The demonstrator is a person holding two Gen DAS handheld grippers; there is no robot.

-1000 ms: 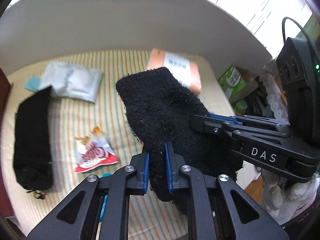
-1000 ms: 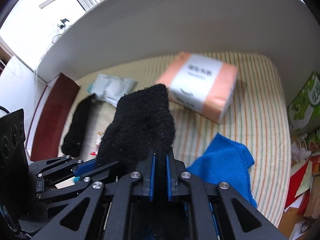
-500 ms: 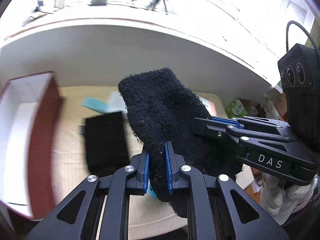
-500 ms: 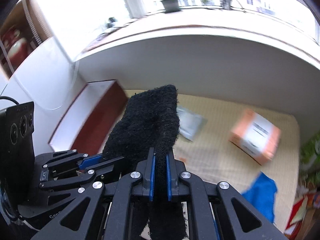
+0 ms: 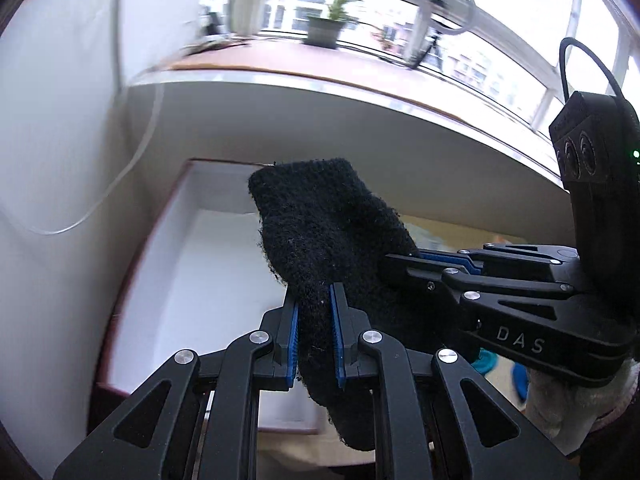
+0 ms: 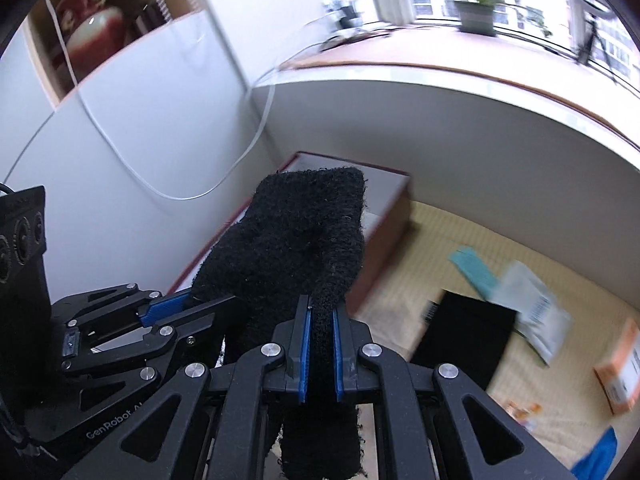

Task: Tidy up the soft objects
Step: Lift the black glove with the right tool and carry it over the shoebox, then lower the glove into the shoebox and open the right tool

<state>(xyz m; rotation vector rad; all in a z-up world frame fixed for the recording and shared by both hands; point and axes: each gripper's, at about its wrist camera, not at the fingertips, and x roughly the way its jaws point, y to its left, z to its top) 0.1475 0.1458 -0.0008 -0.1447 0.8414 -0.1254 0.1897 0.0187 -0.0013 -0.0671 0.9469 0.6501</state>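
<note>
Both grippers hold one fuzzy black sock [image 5: 328, 236] in the air. My left gripper [image 5: 314, 340] is shut on its lower edge. My right gripper [image 6: 319, 350] is shut on another edge of the same sock [image 6: 296, 248]; it shows in the left wrist view [image 5: 404, 264] coming in from the right. Beneath the sock lies an open box with a red-brown rim and white inside [image 5: 208, 272], also in the right wrist view [image 6: 384, 208]. A second black sock [image 6: 464, 336] lies flat on the striped bed cover [image 6: 432, 256].
On the cover are a teal item [image 6: 474, 270], a white plastic packet [image 6: 536, 316], an orange tissue pack [image 6: 622, 372], a small snack wrapper [image 6: 524, 412] and a blue cloth [image 6: 596, 460]. A white wall with a cable [image 6: 132, 168] is at left. A curved white ledge [image 5: 360, 120] stands behind.
Both grippers have carried the sock up and to the left, from above the cluttered bed cover to above the open box. Both grips are unchanged.
</note>
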